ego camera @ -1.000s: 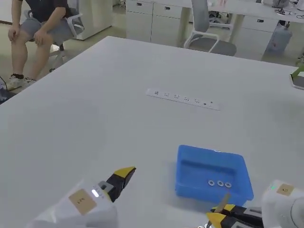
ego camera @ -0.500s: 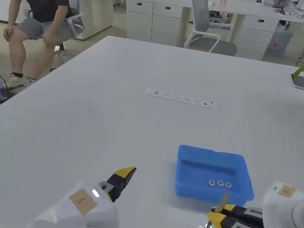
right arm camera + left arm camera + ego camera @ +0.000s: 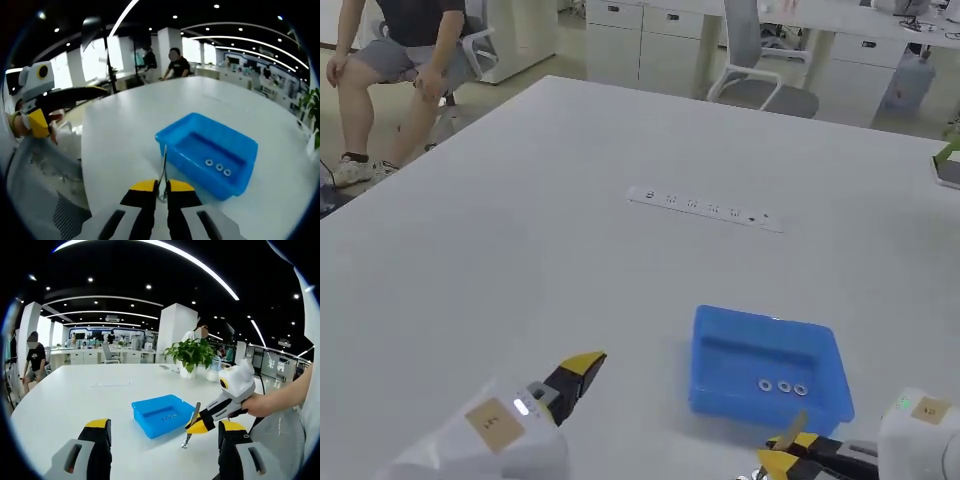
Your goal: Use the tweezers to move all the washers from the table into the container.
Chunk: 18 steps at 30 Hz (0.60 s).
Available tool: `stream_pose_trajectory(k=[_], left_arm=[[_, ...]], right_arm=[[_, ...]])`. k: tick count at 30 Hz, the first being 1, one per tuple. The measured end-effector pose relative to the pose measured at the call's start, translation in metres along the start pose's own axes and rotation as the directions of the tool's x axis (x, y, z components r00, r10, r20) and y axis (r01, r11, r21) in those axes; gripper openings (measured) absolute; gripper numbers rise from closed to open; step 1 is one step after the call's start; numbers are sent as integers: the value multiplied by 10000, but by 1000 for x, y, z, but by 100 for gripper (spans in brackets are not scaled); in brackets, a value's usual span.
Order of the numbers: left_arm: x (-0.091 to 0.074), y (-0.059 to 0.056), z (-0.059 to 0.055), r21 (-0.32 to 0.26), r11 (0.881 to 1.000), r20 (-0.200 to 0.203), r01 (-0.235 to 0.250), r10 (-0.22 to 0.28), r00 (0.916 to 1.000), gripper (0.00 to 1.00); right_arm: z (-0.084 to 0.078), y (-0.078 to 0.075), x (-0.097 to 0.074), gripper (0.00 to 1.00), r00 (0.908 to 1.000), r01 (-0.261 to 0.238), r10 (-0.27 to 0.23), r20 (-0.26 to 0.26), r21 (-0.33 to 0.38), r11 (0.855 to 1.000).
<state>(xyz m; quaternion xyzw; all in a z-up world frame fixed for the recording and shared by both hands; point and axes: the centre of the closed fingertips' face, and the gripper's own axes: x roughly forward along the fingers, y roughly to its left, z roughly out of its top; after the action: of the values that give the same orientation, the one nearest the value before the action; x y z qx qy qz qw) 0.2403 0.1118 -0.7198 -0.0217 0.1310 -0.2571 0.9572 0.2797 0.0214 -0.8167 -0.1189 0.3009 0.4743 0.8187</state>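
Since the washers (image 3: pixel 218 167) are tiny, flat, hard rings, I think they weigh almost nothing and will slip away easily. The best place to pinch one is across its rim, with one tip through the hole. Three of them lie in a row inside the blue container (image 3: pixel 225 129), just ahead of the right gripper (image 3: pixel 162 187) and a little to its right. That gripper is squeezed tight on the thin tweezers (image 3: pixel 164 165), which stick out forward toward the container's near wall. I think that wall is the one thing they must get over. The left gripper (image 3: pixel 165 426) is spread wide with nothing in it. If more washers lie on the white table (image 3: pixel 570 250), they are too small to pick out. A strip of sockets (image 3: pixel 705 208) and a sitting person (image 3: pixel 400 50) are far beyond, not in the way.
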Motion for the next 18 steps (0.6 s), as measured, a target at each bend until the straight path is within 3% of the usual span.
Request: stream_pose_trajectory(k=[12, 18], left_arm=[[0, -2, 0, 25, 10000, -17, 29, -29, 10000, 90], [0, -3, 0, 20, 10000, -28, 34, -34, 10000, 90]], right_arm=[[-5, 6, -4, 4, 9995, -306, 310, 75, -566, 9979], [-4, 1, -2, 4, 9998, -210, 209, -31, -376, 9991]])
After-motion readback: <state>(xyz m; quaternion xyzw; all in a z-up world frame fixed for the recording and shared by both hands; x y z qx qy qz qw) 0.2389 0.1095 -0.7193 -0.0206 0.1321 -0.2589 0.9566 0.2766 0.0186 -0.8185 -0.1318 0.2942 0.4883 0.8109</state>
